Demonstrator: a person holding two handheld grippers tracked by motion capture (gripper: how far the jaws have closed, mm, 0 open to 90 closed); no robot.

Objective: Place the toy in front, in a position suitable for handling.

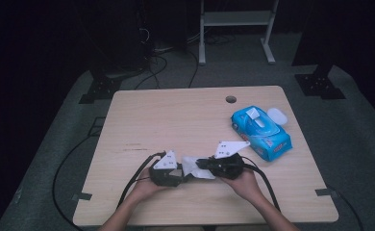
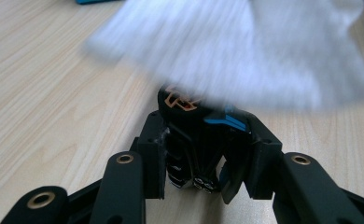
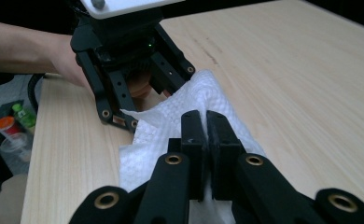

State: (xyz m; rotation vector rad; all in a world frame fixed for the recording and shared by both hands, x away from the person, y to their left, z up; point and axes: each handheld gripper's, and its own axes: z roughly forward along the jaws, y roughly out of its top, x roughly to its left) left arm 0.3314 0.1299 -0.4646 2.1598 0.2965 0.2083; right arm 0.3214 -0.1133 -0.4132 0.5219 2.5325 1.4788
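Works near the middle of the front edge of the pale wooden table (image 1: 176, 115), tools brought tip to tip. Clamps with the left gripper (image 1: 180, 174) a small black object with an orange mark and a blue stripe (image 2: 189, 123), jaws pressed against its two sides. Probably steadies it this way, top exposed for cleaning. Cannot tell whether lifted or resting on the wood.

Pinches with the right gripper (image 3: 204, 119), jaws pressed together, a fold of a white embossed wet wipe (image 3: 171, 121), so that the loose sheet drapes over the clamped object, close enough to rub.

Leaves the blue plastic pack of wipes (image 1: 262, 132) toward the right edge with its flap open, well apart from the work yet within reach for another sheet.
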